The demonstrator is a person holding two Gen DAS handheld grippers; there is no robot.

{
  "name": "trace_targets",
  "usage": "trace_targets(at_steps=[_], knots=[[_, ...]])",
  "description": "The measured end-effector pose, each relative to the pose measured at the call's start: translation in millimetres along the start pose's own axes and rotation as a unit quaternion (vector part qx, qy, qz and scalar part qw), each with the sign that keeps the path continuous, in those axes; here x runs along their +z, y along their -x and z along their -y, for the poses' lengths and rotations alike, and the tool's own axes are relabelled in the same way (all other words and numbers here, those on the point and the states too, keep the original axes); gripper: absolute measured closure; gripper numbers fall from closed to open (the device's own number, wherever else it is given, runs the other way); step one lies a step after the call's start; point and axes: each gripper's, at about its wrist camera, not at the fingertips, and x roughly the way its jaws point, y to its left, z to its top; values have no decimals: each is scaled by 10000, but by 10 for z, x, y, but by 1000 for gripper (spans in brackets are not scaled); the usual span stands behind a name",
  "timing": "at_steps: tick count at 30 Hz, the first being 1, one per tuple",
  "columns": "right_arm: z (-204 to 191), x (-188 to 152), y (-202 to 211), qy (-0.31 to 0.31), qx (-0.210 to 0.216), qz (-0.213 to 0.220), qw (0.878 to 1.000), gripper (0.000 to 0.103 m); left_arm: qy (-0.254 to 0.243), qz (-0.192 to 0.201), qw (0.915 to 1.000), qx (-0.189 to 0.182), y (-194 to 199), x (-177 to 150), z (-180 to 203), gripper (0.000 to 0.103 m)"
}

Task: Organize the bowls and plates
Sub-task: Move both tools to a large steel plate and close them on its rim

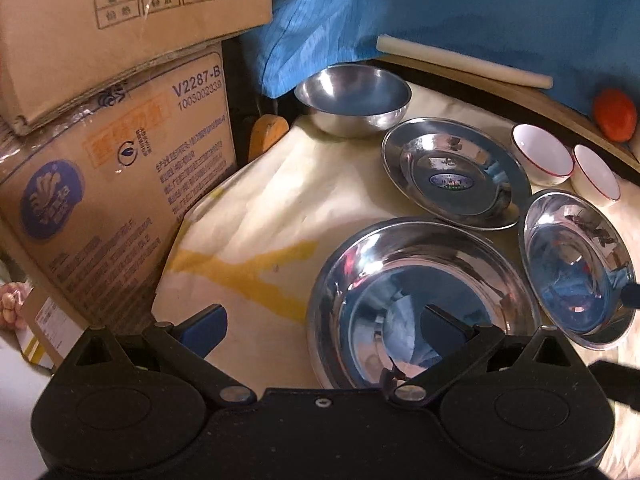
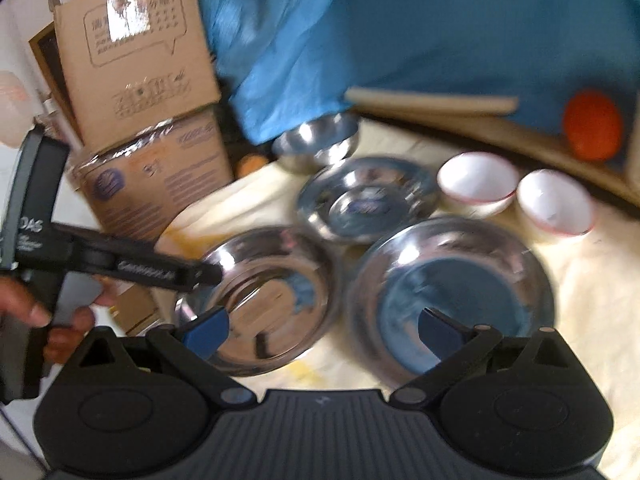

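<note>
- Over the near part of the cloth-covered tabletop [image 1: 256, 216], both tools hung with jaws spread and nothing between them: the left tool [image 1: 320, 328] sat above the large steel basin [image 1: 404, 280], the right tool [image 2: 324, 330] between that basin [image 2: 260, 296] and the second steel basin [image 2: 452, 284].
- The remaining dishes lay farther back: a flat steel plate [image 1: 456, 172] mid-tabletop, a deep steel bowl [image 1: 354, 98] at the far edge by the blue fabric [image 1: 400, 12], and two white bowls with red rims [image 1: 542, 156] [image 1: 596, 178] toward the far right.
- The polished rims looked likely to slip in a pinch, and a dropped basin could knock the plate touching or nearly touching it.
- The loose, wrinkled cloth might drag and shift neighbouring dishes if a basin were slid rather than lifted.
- With both tools working close together, they could collide.
- The left wrist view was sharp and showed the plate's sticker and the stacked cardboard boxes [image 1: 120, 160] off the left edge.
- The right wrist view, blurred, alone showed the left tool [image 2: 132, 268] from outside with the hand [image 2: 52, 320] holding it, and both white bowls [image 2: 476, 182] [image 2: 554, 202] whole.
</note>
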Motion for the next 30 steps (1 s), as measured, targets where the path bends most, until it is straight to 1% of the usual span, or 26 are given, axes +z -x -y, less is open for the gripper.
trace_targets(at_steps=[5,9,12,13,18,20,26,30], knots=[[9,32,-148,-244,375,-446,9980,1,-239,-161,9993,-228,-135,84,-52,1],[47,32,-230,-542,524,-695,9947,6,-407,-306,9979,-409,-234,143,-50,3],[73,27,-294,-676,527,-816,9930,7,-485,-330,9971,-492,-275,178,-37,5],[82,31,-314,-725,540,-837,9924,8,-498,-337,9968,-526,-284,189,-40,8],[108,43,-388,-935,598,-922,9895,14,-524,-377,9959,-640,-328,236,-45,14],[113,42,-382,-1012,579,-911,9890,14,-522,-349,9956,-702,-322,254,-52,15],[122,14,-337,-1202,523,-930,9870,15,-545,-382,9934,-939,-343,258,-55,26],[151,-19,-379,-1442,489,-1004,9832,21,-561,-430,9920,-1048,-365,250,-67,33]])
